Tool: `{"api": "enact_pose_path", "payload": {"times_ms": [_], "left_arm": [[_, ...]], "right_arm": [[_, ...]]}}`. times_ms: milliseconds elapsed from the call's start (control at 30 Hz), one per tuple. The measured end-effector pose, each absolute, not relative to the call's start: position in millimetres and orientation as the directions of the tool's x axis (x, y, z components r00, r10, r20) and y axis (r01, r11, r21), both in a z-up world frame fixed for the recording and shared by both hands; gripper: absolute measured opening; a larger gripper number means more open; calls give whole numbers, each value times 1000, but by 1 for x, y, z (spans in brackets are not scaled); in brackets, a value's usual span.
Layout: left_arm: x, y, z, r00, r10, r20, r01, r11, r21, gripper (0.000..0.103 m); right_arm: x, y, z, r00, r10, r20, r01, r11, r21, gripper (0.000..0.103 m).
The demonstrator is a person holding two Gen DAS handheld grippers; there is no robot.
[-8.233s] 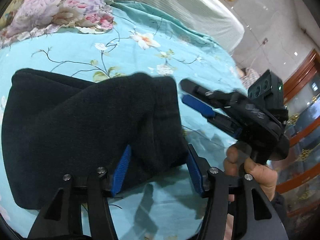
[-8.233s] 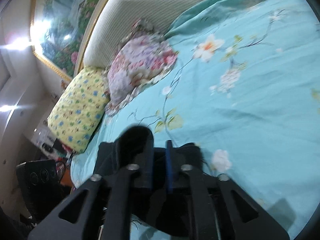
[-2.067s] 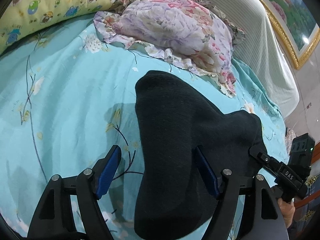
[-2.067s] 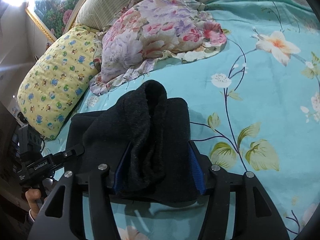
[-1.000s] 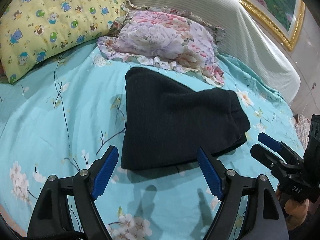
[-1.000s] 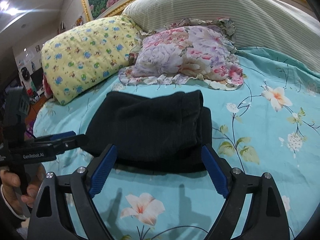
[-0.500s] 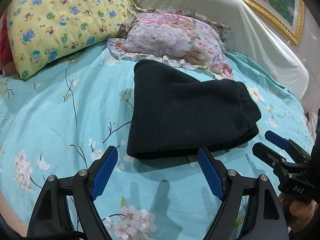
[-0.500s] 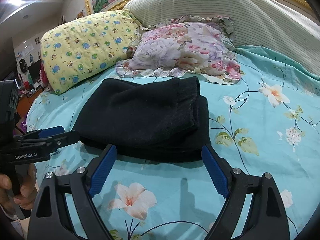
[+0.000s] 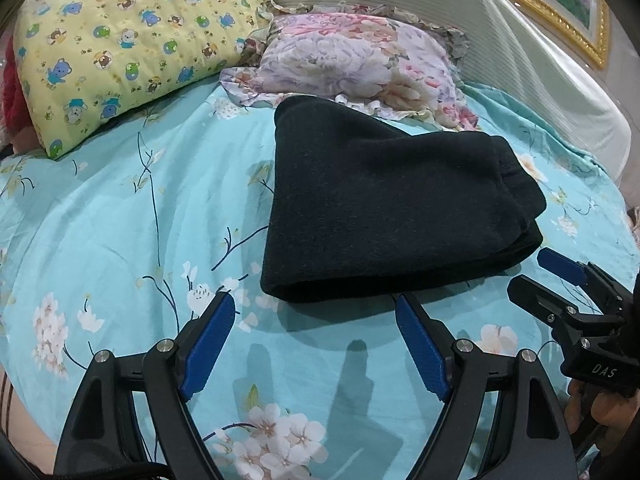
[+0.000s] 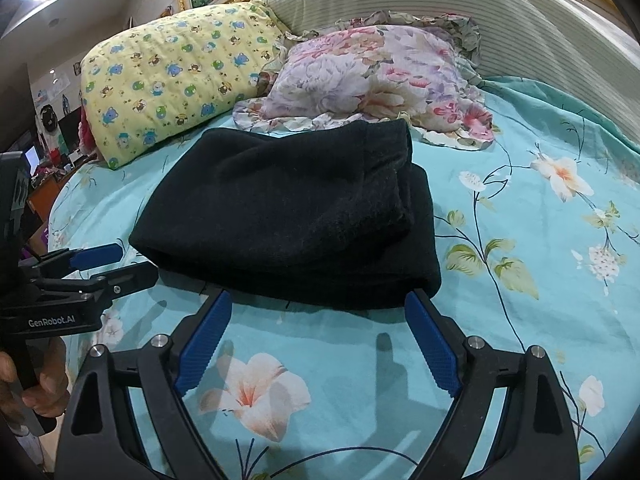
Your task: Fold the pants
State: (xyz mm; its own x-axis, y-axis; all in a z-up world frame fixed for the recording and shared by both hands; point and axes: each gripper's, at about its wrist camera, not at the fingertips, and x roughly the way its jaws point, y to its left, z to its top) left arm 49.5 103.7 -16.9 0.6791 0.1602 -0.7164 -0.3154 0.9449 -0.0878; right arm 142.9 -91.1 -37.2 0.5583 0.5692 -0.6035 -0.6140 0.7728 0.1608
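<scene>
Black pants (image 9: pixel 384 208) folded into a thick, layered stack, lying on the turquoise floral sheet (image 9: pixel 120 216) near the middle of the bed, far edge touching the frill of the flowered pillow (image 9: pixel 352 56). Yellow pillow (image 9: pixel 120 36) with small cartoon animals to the left of that, leaning against the striped headboard (image 9: pixel 500 40). Gilt picture frame (image 9: pixel 560 8) on the wall above. In the left wrist view, left gripper (image 9: pixel 316 312) held just short of the stack's near edge, blue pads (image 9: pixel 208 344) spread wide apart, nothing between them, shadows of both fingers cast on the sheet below. Right gripper (image 9: pixel 540 276) at the right edge of that same view, by the stack's right corner, fingers parted and empty, part of a hand (image 9: pixel 600 408) wrapped round its handle. In the right wrist view, pants (image 10: pixel 296 216) seen from the other side, upper layer set back from the lower one along the right edge, rolled hem showing at the far right corner. Right gripper (image 10: pixel 318 312) spread wide and empty, tips just before the stack's near edge, not touching the cloth. Left gripper (image 10: pixel 120 264) at the left of that view, close beside the stack's left corner, fingers apart and holding nothing, a hand (image 10: pixel 36 384) gripping its handle below. Cluttered room and ceiling light dimly visible beyond the bed at far left.
</scene>
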Motion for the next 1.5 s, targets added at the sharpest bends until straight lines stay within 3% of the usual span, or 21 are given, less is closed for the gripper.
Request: {"api": "enact_pose_path", "payload": {"times_ms": [1500], "left_arm": [[57, 95, -24, 667, 220, -711, -312, 950, 2, 85]], "right_arm": [[140, -82, -33, 542, 615, -572, -652, 738, 177, 89]]}}
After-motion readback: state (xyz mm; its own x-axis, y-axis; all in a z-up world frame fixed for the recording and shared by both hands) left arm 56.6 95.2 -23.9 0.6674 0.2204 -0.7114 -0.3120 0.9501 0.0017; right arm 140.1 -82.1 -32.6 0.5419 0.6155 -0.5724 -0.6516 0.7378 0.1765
